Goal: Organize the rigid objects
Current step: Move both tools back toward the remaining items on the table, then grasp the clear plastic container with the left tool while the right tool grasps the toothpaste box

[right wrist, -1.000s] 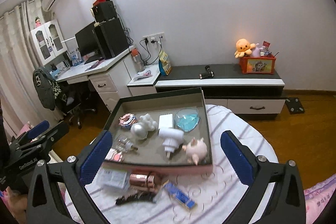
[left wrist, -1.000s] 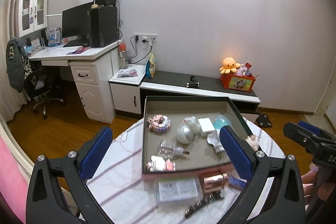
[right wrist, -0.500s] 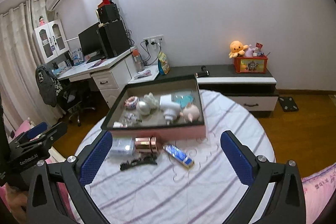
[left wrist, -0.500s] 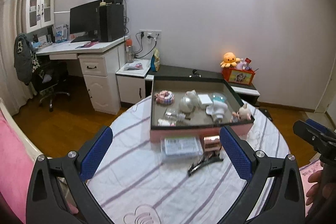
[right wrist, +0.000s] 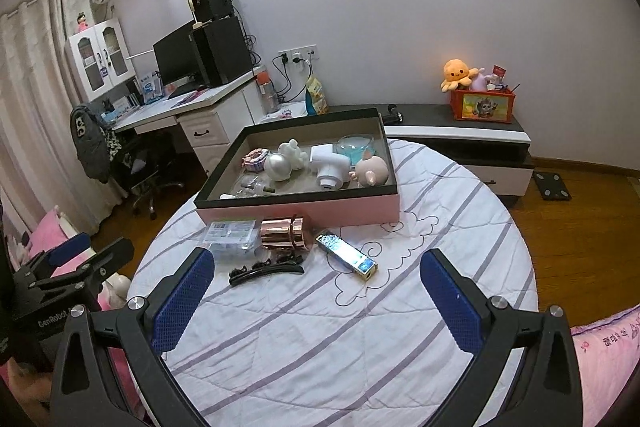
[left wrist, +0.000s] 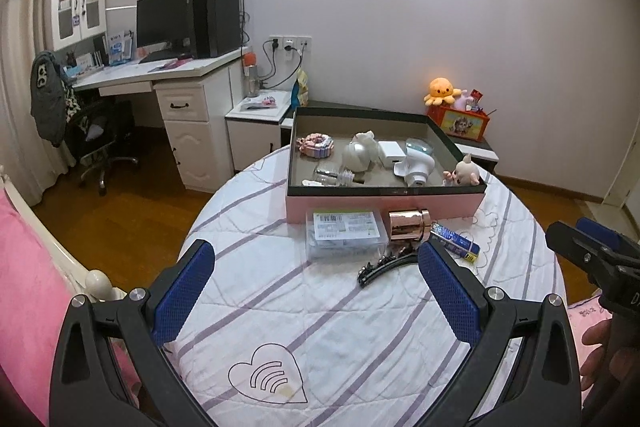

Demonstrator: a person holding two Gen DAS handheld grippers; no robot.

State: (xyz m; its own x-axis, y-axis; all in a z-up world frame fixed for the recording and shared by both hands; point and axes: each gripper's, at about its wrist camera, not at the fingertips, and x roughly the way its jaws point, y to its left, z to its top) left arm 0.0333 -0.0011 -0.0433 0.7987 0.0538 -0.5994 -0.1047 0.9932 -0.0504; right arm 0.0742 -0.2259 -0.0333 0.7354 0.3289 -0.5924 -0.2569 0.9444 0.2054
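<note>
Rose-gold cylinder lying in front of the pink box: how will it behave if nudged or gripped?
The rose-gold cylinder lies on its side, so it probably rolls when nudged. Its mirror finish looks slick; the blue pads may slip.

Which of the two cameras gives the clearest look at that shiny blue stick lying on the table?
The right wrist view. There the blue stick lies in full sight on the table, its whole length unobstructed. In the left wrist view the blue stick is partly hidden behind a finger of the left hand-held gripper, so only part shows.
</note>
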